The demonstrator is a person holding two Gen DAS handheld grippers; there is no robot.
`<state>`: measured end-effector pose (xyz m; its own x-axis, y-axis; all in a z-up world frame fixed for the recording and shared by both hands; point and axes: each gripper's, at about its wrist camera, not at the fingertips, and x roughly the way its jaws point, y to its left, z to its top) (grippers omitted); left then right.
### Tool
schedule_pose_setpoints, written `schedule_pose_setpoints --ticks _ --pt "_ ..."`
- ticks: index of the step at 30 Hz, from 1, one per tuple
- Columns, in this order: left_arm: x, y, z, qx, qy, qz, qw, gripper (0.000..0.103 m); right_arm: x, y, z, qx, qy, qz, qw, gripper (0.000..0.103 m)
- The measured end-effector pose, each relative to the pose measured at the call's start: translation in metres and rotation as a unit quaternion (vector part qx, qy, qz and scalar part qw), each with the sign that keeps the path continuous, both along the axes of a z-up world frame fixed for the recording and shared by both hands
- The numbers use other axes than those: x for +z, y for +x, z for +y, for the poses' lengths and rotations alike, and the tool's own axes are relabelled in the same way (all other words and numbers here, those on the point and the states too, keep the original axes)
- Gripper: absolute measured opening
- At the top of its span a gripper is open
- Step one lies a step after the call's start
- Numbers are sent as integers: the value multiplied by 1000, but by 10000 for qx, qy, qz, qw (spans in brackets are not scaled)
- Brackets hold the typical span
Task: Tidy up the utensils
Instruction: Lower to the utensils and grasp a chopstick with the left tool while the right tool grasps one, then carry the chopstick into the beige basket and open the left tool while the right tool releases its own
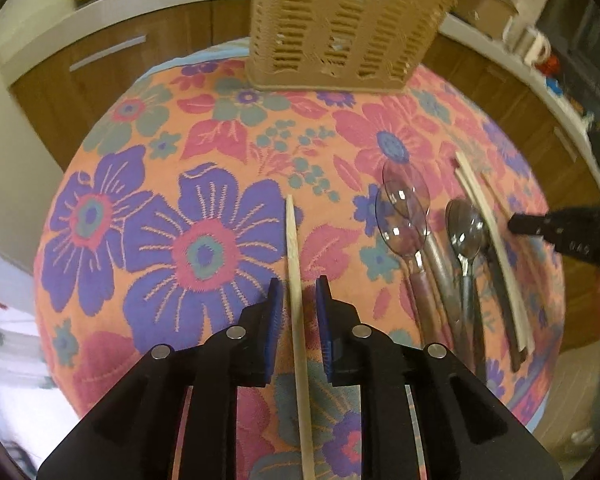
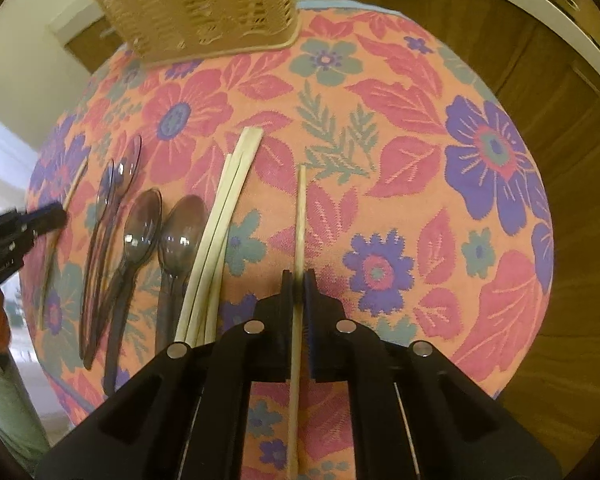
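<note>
Black two-fingered left tool (image 1: 299,296) with blue pads is closest to the lens, its jaws spread a little on either side of a pale wooden chopstick (image 1: 296,280) lying between them, pads not quite touching it as far as I can tell. Over on the other side, the right tool (image 2: 299,280) has its jaws pressed together, pinching another wooden chopstick (image 2: 300,216) that runs straight ahead of it.

Progress-wise, I'd say early days. Straight ahead of both tools, at the far edge of the bench (image 2: 420,80) with its flowery orange cloth, stands the beige slotted plastic basket (image 1: 340,28), and I can't see anything in it.

Count left of the right tool: three bundled loose chopsticks (image 2: 212,248), then four clear plastic spoons (image 2: 140,236).
</note>
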<state>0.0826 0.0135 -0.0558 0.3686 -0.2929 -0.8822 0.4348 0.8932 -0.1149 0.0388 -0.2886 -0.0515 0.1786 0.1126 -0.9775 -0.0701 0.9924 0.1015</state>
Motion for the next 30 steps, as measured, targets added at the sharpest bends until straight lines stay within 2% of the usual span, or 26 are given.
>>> schedule_pose_setpoints --ticks 5,8,10,11,14,16,19,22,24,26,30 --pt "-1 -4 -21 -279 737 -191 9967 17 0 9 8 270 -201 367 9988 4" --pt "-1 -5 -27 -195 866 -347 9954 16 -1 15 8 273 -142 556 9980 4" --pt "-1 -5 -25 -162 859 -354 9955 12 -1 17 7 295 -124 600 9977 4" --pt "-1 -3 -25 -124 875 -375 9954 5 -1 16 8 309 -126 598 9977 4" --pt "0 -2 -23 -48 781 -430 9960 4 0 17 7 389 -179 484 9979 3" --pt "7 -1 -18 23 527 -555 9971 4 4 14 6 379 -61 335 9987 3" --pt "29 3 -9 181 -3 -826 9964 4 26 13 2 398 138 -167 9990 3" --pt "64 6 1 309 -614 -1247 9898 4 54 16 1 498 314 -667 9960 3" --pt "92 9 6 355 -1025 -1561 9818 4 81 20 5 597 321 -1212 9903 3" --pt "117 12 6 409 -1278 -1873 9731 4 109 25 7 584 390 -1743 9822 3" --pt "172 24 1 451 -1812 -2564 9484 4 160 41 12 520 516 -2764 9583 3"
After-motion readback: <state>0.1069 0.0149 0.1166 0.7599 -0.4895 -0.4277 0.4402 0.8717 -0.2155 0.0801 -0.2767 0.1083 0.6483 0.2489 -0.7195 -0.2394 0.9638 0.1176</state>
